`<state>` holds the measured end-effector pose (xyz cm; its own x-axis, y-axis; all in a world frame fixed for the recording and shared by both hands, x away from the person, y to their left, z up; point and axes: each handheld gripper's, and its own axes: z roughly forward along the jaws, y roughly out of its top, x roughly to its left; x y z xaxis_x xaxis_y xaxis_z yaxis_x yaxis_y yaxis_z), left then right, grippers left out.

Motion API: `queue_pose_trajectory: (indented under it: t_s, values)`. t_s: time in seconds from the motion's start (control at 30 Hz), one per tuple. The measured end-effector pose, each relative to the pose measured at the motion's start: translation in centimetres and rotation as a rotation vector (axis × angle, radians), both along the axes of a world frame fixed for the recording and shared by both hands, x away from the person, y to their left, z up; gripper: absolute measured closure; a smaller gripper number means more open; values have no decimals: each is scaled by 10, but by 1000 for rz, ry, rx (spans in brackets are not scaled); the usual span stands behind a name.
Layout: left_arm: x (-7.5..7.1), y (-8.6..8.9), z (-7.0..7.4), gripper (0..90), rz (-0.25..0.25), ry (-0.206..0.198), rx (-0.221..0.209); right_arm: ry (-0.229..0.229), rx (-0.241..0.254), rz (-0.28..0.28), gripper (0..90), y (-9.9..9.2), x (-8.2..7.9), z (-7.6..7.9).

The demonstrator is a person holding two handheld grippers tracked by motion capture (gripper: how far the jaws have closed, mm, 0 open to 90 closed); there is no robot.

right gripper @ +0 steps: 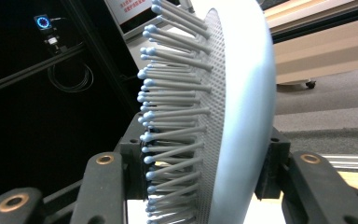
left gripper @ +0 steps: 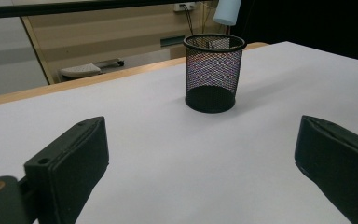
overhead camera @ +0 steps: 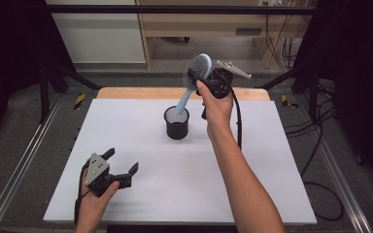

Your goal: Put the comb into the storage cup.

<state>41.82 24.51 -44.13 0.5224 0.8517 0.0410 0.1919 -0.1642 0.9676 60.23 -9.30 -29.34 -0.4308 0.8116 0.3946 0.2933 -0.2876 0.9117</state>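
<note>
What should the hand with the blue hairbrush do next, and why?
Probably lower it a little more. The right gripper clamps the hairbrush by its head, and the handle tip hangs at the mouth of the black mesh cup, so a small drop should slide the handle inside.

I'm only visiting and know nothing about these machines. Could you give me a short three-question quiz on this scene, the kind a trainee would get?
1. True or false: the right gripper is clamped on the head of the blue hairbrush.
2. Where does the hairbrush handle point? A) down toward the black mesh cup B) flat along the white table C) into the left gripper
3. Fill in: the left gripper's fingers stand ____ with nothing between them.

Key: 1 true; 2 A; 3 open
</note>
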Motion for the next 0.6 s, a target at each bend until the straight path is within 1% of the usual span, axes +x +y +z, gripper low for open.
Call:
queue_pose_trajectory:
  t_s: [0.1, 0.13, 0.2, 0.27, 0.37, 0.4, 0.43, 0.5, 0.6]
  values:
    - [-1, -1, 0, 30, -2, 2, 10, -2, -11, -8, 502, 1, 0, -2]
    - [-2, 0, -1, 30, -3, 8, 16, 7, 13, -17, 501, 3, 0, -5]
    - [-3, 1, -1, 31, 4, 10, 22, 13, 15, -14, 501, 5, 1, -5]
    - [-3, 4, -1, 31, 20, 18, 4, 15, -2, -3, 501, 13, 1, -8]
    - [-2, 6, -2, 31, 30, 23, -7, 15, -6, 3, 502, 17, 1, -9]
    - [0, 8, -3, 31, 36, 33, -13, 21, -11, 5, 502, 21, 1, -12]
    - [0, 8, -3, 31, 36, 33, -13, 21, -11, 5, 502, 21, 1, -12]
    - [0, 13, -3, 31, 48, 38, -28, 32, -13, 3, 501, 22, 2, -15]
    - [0, 17, -2, 31, 59, 34, -39, 35, -15, -2, 501, 22, 3, -16]
